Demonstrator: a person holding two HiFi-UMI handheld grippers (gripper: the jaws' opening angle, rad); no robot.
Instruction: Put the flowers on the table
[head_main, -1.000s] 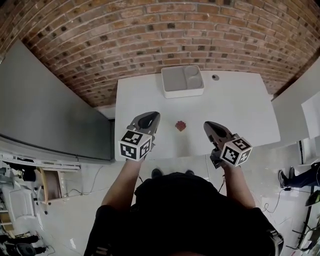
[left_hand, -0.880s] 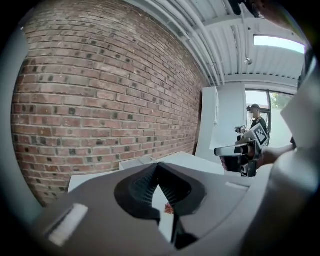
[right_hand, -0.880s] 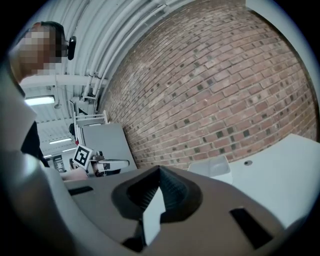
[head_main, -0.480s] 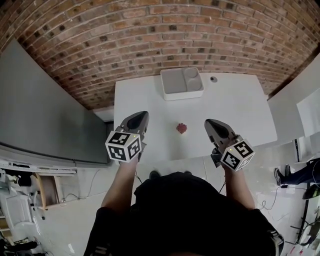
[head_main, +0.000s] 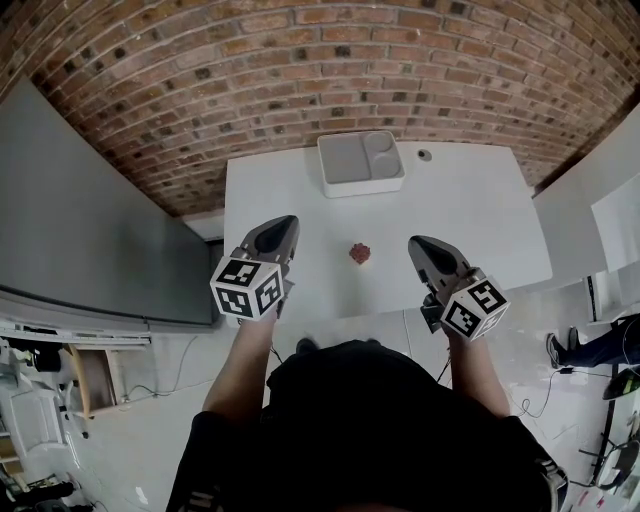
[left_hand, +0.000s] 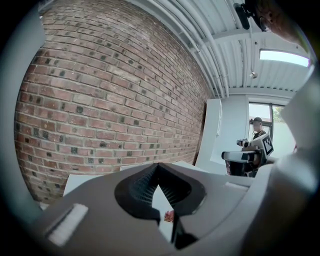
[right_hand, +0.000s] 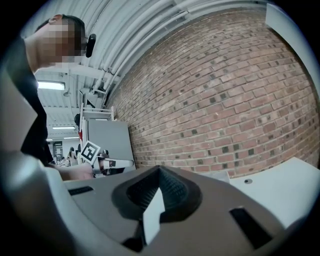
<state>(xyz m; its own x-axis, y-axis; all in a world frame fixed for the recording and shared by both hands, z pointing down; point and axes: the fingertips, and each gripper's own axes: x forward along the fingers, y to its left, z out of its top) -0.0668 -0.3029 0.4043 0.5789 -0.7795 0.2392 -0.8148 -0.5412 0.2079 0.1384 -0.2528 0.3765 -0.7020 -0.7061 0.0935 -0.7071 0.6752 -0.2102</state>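
Observation:
A small red flower (head_main: 360, 253) lies on the white table (head_main: 470, 210), near the middle of its front half. The left gripper view catches the flower (left_hand: 169, 216) through the gap under the jaws. My left gripper (head_main: 283, 222) hangs over the table's front left part, a short way left of the flower, shut and empty. My right gripper (head_main: 420, 243) hovers about as far to the flower's right, also shut with nothing in it. In their own views the left gripper (left_hand: 159, 165) and the right gripper (right_hand: 159, 169) show their jaw tips meeting.
A pale grey tray (head_main: 360, 162) with compartments sits at the table's far edge by the brick wall (head_main: 300, 70). A small round fitting (head_main: 425, 155) lies right of it. A grey panel (head_main: 90, 220) stands left of the table. Another person (left_hand: 257, 130) stands far off.
My left gripper has drawn back and to the left, away from the flower. The flower stays on the table and the right gripper has barely moved.

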